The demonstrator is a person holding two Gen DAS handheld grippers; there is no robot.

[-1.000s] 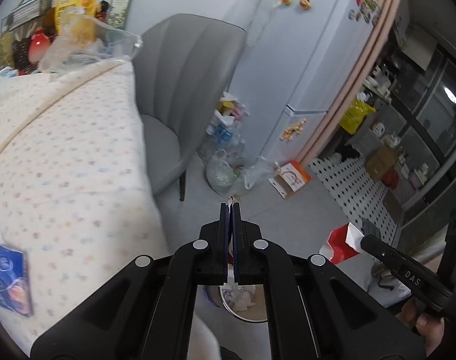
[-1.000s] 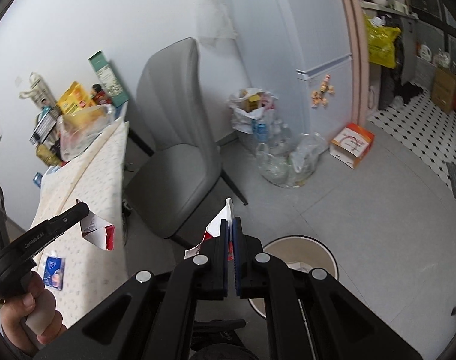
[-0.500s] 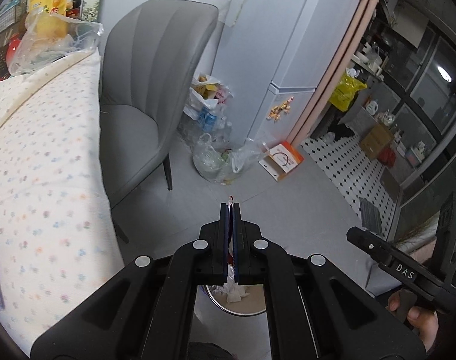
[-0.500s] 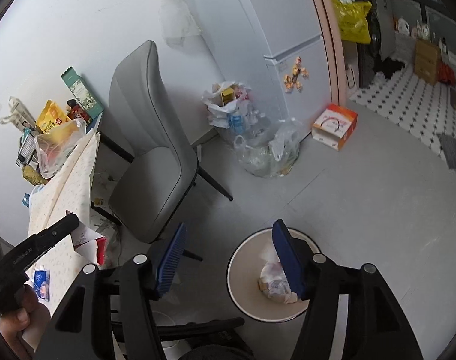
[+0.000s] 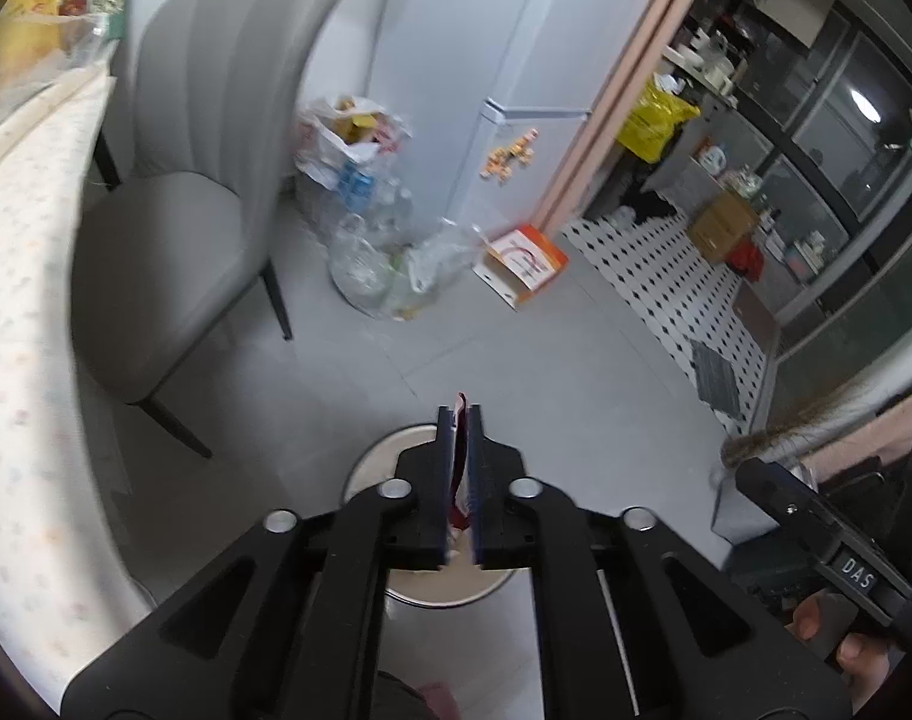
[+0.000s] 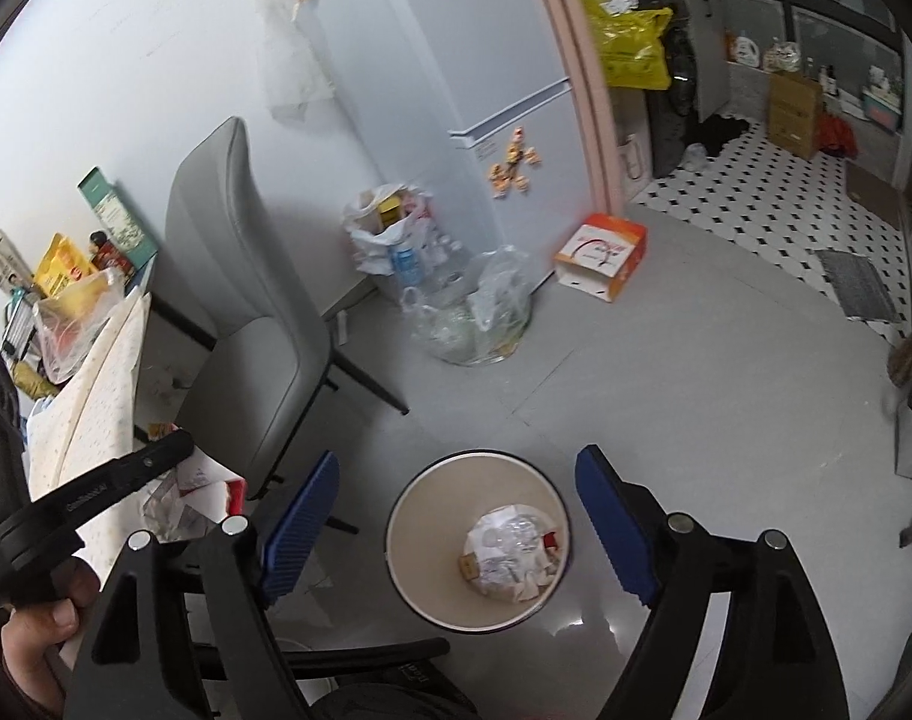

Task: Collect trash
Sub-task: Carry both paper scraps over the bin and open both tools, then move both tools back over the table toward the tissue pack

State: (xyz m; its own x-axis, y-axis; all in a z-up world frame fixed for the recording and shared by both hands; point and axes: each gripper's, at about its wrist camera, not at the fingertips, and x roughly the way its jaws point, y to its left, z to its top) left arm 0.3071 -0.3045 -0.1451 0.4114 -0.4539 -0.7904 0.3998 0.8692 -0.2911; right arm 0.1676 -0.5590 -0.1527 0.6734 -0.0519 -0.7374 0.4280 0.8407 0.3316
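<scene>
My left gripper (image 5: 461, 420) hangs over the round beige bin (image 5: 366, 462). Its jaws are opening, and a thin red-and-white wrapper (image 5: 458, 480) still stands loose in the narrow gap. In the right wrist view one finger (image 6: 126, 474) of that gripper shows at the left, with the wrapper (image 6: 210, 480) beside its tip. My right gripper (image 6: 459, 459) is wide open and still opening above the bin (image 6: 408, 504), with nothing between its blue pads (image 6: 300, 510). Crumpled paper and packaging (image 6: 510, 552) lie at the bottom of the bin.
A grey chair (image 6: 258, 324) stands left of the bin, beside a table with a flowered cloth (image 5: 18, 300). Bags of bottles (image 6: 468, 312), an orange box (image 6: 600, 252) and a white fridge (image 6: 504, 60) lie beyond. The person's hand (image 6: 42, 630) holds the left gripper.
My right gripper opened wide and its red-and-white paper is gone from the jaws. Both grippers moved away from the table to above the bin. The left jaws parted slightly.
</scene>
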